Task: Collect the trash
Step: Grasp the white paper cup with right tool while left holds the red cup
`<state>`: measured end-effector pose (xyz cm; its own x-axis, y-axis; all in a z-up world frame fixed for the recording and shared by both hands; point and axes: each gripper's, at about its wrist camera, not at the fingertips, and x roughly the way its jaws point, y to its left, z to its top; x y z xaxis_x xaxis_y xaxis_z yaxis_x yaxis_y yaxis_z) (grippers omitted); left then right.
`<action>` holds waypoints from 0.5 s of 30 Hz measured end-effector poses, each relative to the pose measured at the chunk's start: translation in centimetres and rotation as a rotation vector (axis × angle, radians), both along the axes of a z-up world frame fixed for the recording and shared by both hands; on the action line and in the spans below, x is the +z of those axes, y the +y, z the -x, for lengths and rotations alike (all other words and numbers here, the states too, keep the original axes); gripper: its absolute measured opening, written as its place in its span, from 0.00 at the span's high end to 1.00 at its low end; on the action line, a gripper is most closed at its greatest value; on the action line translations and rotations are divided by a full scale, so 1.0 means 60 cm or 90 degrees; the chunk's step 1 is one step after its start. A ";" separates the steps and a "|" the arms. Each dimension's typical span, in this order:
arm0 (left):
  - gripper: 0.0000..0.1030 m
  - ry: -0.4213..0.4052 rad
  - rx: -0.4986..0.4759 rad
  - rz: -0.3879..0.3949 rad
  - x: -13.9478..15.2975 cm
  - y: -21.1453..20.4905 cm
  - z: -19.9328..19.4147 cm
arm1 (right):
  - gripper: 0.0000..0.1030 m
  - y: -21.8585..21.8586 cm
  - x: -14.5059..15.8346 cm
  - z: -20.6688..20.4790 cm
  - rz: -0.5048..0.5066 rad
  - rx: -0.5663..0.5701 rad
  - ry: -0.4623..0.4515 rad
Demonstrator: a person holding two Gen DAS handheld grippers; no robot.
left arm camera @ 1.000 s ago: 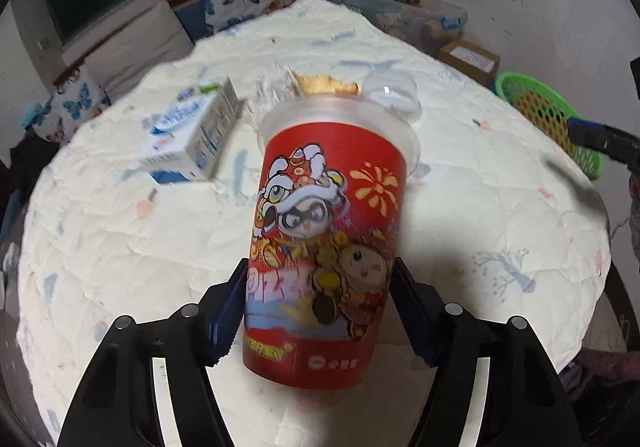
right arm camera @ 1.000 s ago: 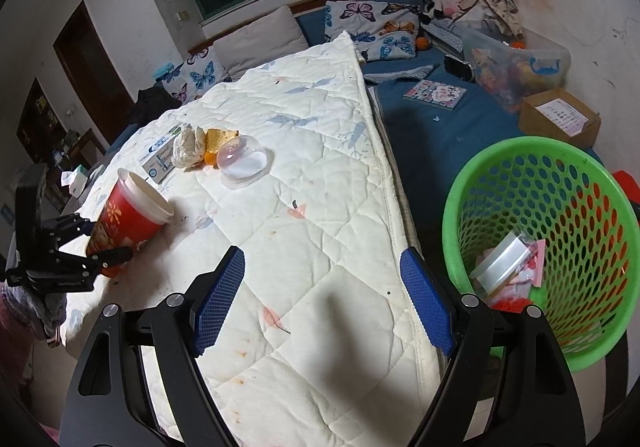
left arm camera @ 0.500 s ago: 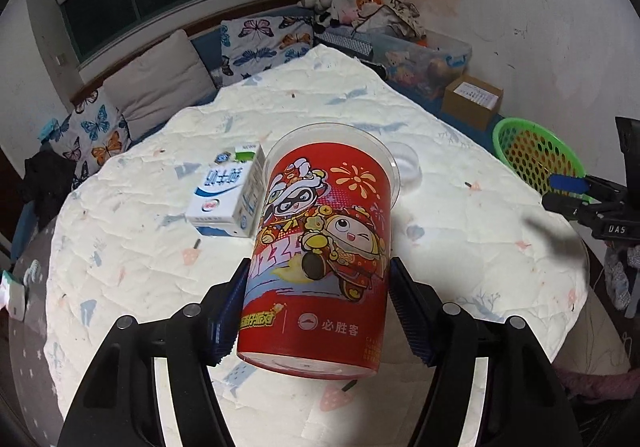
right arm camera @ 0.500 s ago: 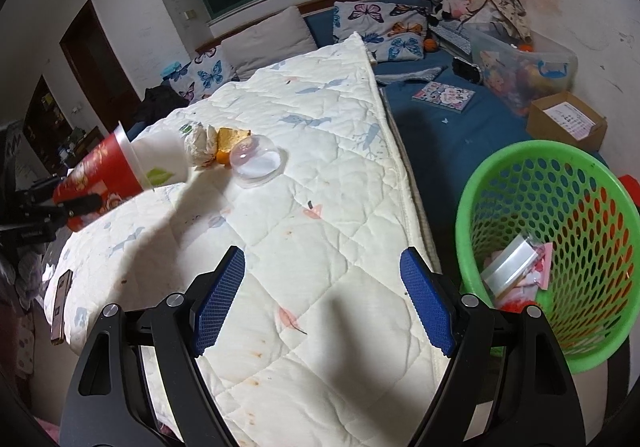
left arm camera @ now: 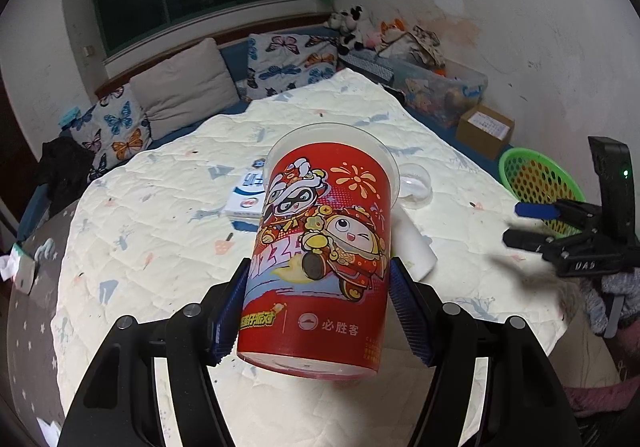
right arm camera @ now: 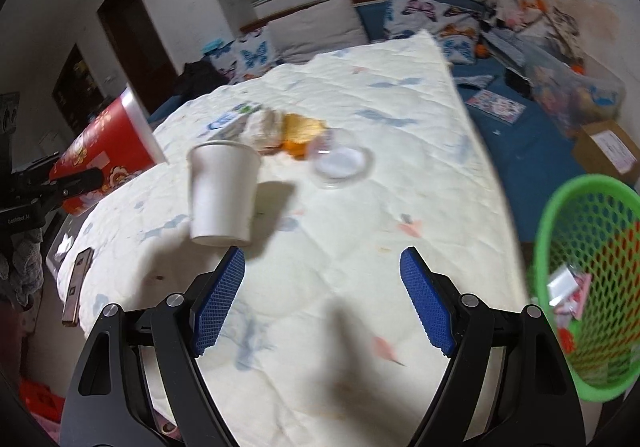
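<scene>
Left wrist view, left gripper (left arm camera: pixel 318 309) clamping red cup (left arm camera: pixel 322 259), right gripper (right arm camera: pixel 322 301) spread, seemingly empty, white cup (right arm camera: pixel 222 193) beyond.

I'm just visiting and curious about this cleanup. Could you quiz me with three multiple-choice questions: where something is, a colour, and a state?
1. Where is the white paper cup?
A. in the basket
B. standing on the quilt
C. on the floor

2. What colour is the basket?
A. green
B. blue
C. black

3. What are the left tongs doing?
A. hanging empty
B. gripping the red cup
C. holding a carton

Answers: 1 B, it stands upright on the white quilt. 2 A, its mesh wall is bright green. 3 B, both blue pads press on the cup's sides.
</scene>
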<state>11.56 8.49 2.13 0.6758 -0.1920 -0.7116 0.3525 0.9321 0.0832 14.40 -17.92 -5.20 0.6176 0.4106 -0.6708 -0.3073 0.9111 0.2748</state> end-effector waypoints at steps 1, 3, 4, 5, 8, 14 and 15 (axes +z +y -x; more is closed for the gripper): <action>0.37 -0.003 0.005 0.001 0.001 0.003 0.002 | 0.23 0.011 0.000 -0.003 -0.001 0.009 0.001; 0.37 -0.009 0.014 0.003 0.003 0.014 0.007 | 0.23 0.034 0.002 -0.009 -0.008 0.029 0.004; 0.37 -0.012 0.020 0.001 0.004 0.017 0.009 | 0.23 0.051 0.002 -0.014 -0.011 0.043 0.005; 0.37 -0.016 0.025 0.001 0.005 0.023 0.011 | 0.23 0.060 0.003 -0.016 -0.011 0.050 0.006; 0.37 -0.022 0.040 0.005 0.008 0.042 0.017 | 0.23 0.098 0.003 -0.030 -0.012 0.075 0.011; 0.37 -0.029 0.071 0.012 0.010 0.084 0.025 | 0.23 0.161 0.001 -0.062 -0.038 0.115 0.034; 0.37 -0.029 0.075 0.012 0.010 0.090 0.027 | 0.23 0.175 -0.001 -0.070 -0.035 0.119 0.036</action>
<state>9.95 13.91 2.74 0.7265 -0.1228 -0.6761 0.2365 0.9685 0.0782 18.57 -7.41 -5.26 0.4884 0.5517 -0.6761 -0.4527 0.8226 0.3442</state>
